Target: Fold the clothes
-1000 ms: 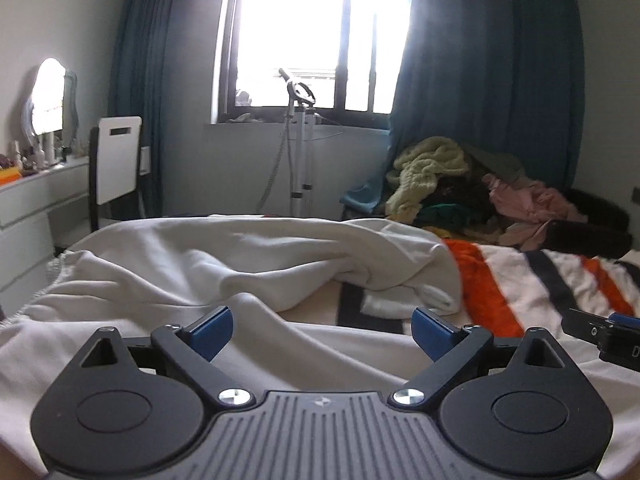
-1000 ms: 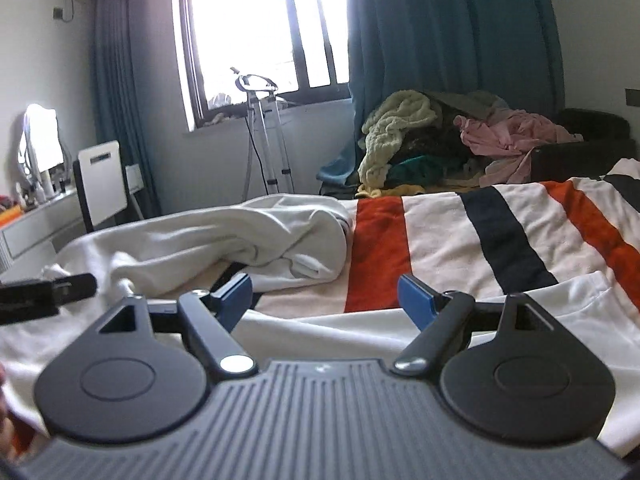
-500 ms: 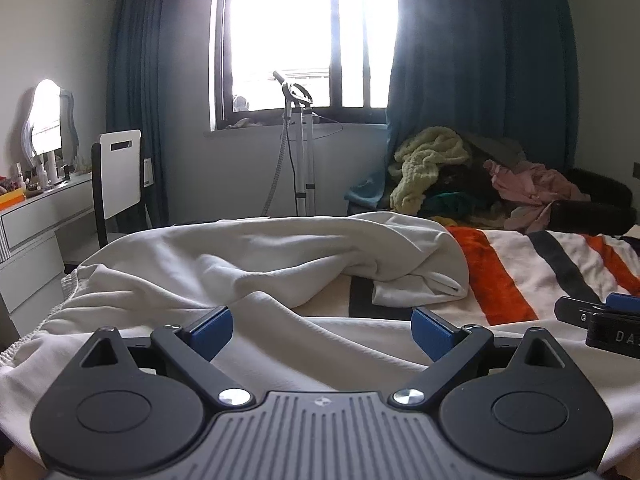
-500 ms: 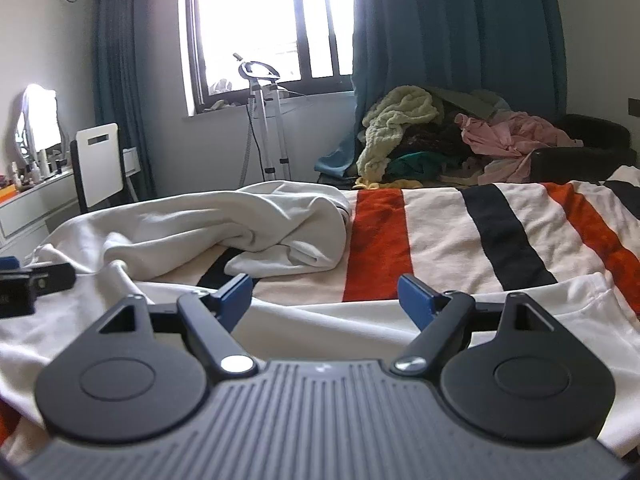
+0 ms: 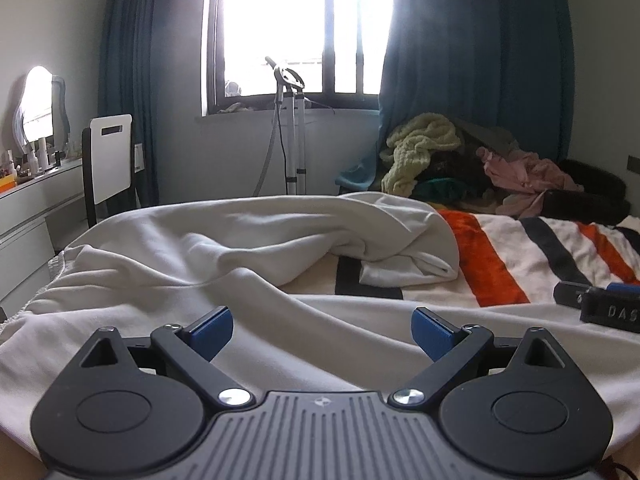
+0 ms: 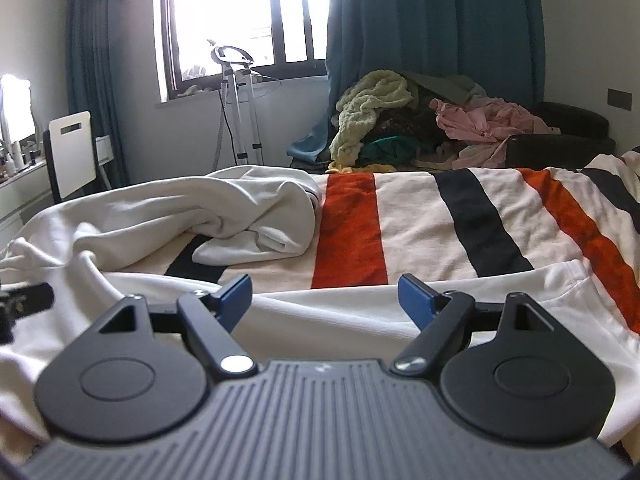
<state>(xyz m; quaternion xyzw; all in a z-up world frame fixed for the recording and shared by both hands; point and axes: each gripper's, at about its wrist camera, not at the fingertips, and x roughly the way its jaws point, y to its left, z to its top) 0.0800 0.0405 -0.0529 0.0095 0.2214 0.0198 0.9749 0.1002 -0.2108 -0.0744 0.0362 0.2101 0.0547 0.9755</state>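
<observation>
Two black two-finger grippers with blue pads, left and right, both spread wide and holding nothing. Since a second ago we have brought both lower, closer over the rumpled cream-white cotton garment. It lies across the orange, black and cream striped blanket, near hem by our grippers, far end bunched; bare blanket extends rightward.

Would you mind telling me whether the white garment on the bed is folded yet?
Not folded: the white garment lies rumpled and spread across the striped blanket, one end bunched.
</observation>
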